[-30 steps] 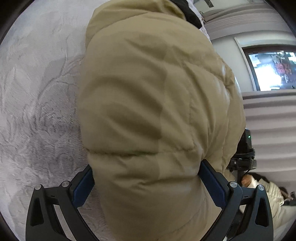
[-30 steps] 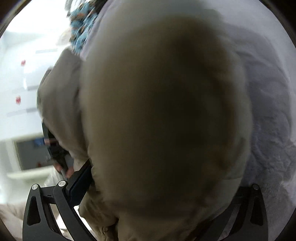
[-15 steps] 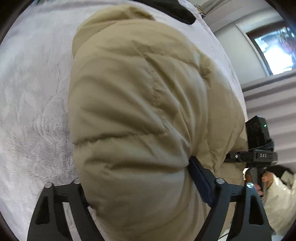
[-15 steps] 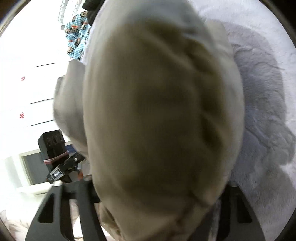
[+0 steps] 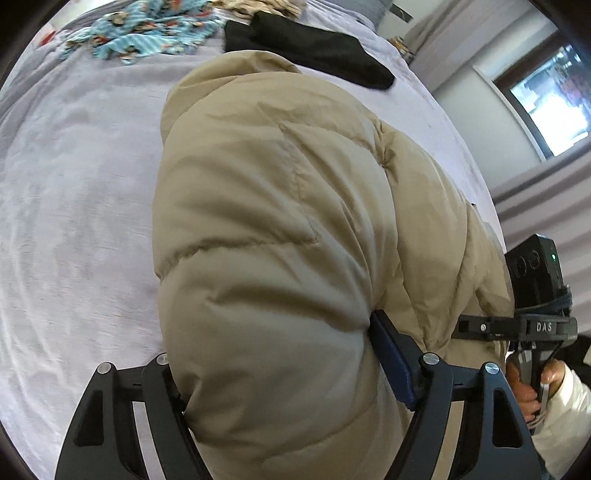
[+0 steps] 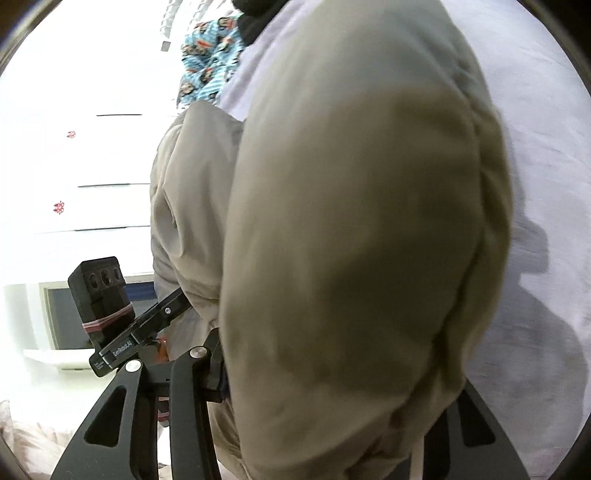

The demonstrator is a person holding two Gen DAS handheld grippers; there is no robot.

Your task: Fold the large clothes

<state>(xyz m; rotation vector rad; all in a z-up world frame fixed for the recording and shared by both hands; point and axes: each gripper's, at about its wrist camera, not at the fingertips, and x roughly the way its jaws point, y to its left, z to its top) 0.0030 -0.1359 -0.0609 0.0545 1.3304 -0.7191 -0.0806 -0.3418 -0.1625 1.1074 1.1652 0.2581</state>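
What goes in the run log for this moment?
left claw: closing on jacket | right claw: closing on jacket | jacket: bunched, over bed | fold: not done

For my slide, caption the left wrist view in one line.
Left gripper clamps a puffy tan jacket above the lilac bedspread; black garment and blue patterned cloth lie beyond.

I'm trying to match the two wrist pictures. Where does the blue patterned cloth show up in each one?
Left wrist view: the blue patterned cloth lies at the top left, on the far part of the lilac bedspread.
Right wrist view: the blue patterned cloth is at the top, left of centre, partly hidden by the beige puffer jacket.
Shared landmark: the beige puffer jacket fills the middle of both.
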